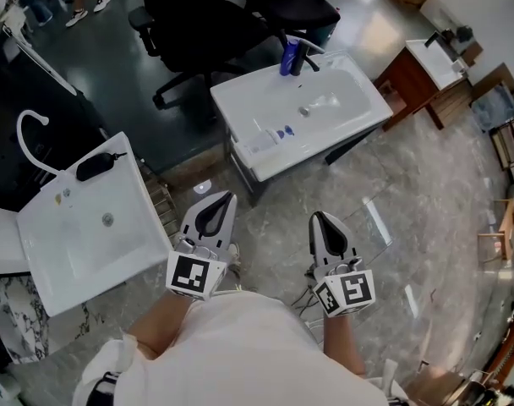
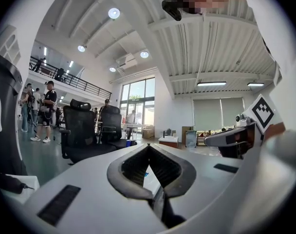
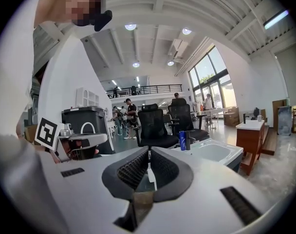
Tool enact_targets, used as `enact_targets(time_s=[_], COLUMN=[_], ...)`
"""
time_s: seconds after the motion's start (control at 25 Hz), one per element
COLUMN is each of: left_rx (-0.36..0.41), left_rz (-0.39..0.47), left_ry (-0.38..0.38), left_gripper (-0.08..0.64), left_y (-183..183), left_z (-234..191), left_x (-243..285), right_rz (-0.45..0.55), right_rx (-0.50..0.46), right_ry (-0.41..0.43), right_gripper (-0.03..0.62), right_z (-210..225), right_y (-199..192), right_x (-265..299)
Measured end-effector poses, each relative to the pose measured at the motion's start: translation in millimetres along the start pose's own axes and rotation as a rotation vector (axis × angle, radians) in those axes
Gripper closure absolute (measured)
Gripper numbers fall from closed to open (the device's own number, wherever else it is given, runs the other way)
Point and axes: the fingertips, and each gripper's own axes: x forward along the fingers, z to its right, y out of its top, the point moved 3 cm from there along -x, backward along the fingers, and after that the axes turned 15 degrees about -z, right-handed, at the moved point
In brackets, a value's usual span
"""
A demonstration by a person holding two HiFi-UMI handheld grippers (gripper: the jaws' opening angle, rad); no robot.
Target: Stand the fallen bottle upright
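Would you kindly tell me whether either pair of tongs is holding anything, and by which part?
Nothing is held: the left tongs and right tongs are both shut and empty, away from the fallen bottle.

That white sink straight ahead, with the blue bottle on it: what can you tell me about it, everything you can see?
It is a rectangular white washbasin, glossy like ceramic, set at an angle on a dark stand on the grey stone-look floor. Its shallow bowl has a round drain in the middle. On the far ledge stands a black tap, with a blue bottle upright beside it. On the near ledge, what looks like a small bottle lies on its side.
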Motion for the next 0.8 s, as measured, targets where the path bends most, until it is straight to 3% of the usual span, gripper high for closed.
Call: enact_targets(time_s=[0.4,0.8], left_rx=[-0.036,-0.024], left_rz=[-0.023,-0.058], left_ry=[-0.053,-0.076], left_gripper=[0.543,0.543], left_y=[3.0,1.0], left_z=[-57.2,-54.6], left_x=[62.8,96.8], right_rz=[-0.037,-0.041], right_rx=[-0.001,0.088], right_ry=[-0.097,-0.108], right_gripper=[0.551,0.551], right_z=[35.3,70.0], right_y=[30.9,27.3], right_x=[57.4,77.1])
